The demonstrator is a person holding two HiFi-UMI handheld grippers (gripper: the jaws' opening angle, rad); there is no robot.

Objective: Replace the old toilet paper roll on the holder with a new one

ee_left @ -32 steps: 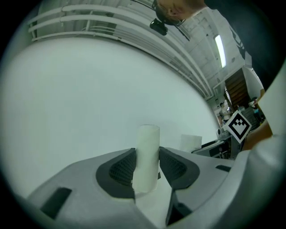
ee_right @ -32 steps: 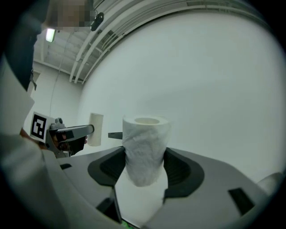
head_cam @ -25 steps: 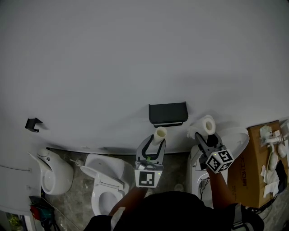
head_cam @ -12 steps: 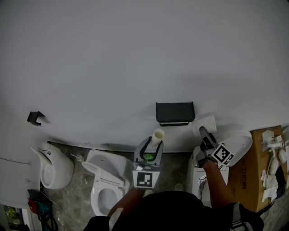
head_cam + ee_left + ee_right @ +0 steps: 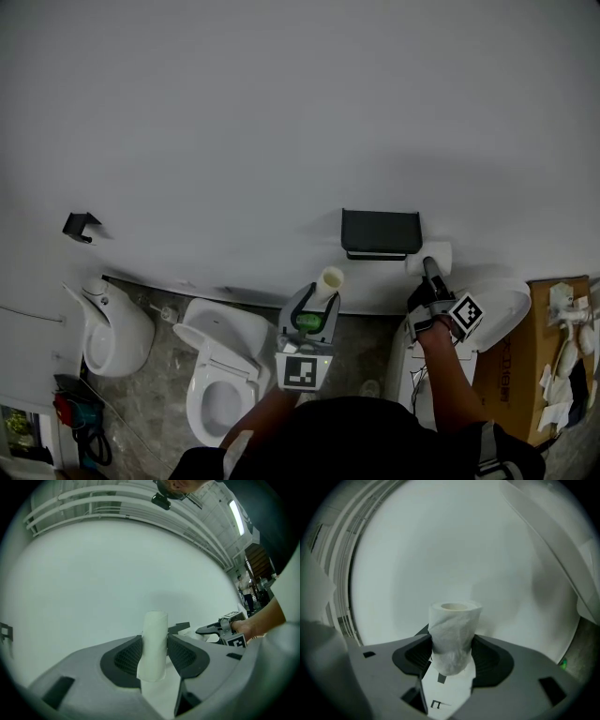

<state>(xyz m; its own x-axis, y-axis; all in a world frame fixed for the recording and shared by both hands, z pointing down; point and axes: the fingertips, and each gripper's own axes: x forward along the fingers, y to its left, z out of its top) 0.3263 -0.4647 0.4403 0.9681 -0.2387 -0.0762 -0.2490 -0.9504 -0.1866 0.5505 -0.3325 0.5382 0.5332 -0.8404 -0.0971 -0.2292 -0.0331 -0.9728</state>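
The old core (image 5: 153, 644) is off the holder (image 5: 380, 232), which looks bare; the left gripper (image 5: 323, 294), jaws half closed, clamps it upright, below and left of the holder; the right gripper (image 5: 429, 270), jaws wider, squeezes the new roll (image 5: 452, 637) just beside the holder's right end; mounting remains.

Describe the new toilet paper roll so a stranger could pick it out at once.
Find the black holder on the white wall. At its lower right corner, the right gripper clamps a white roll of paper. Unlike the bare cardboard tube in the left gripper, it is wrapped in crinkled white tissue.
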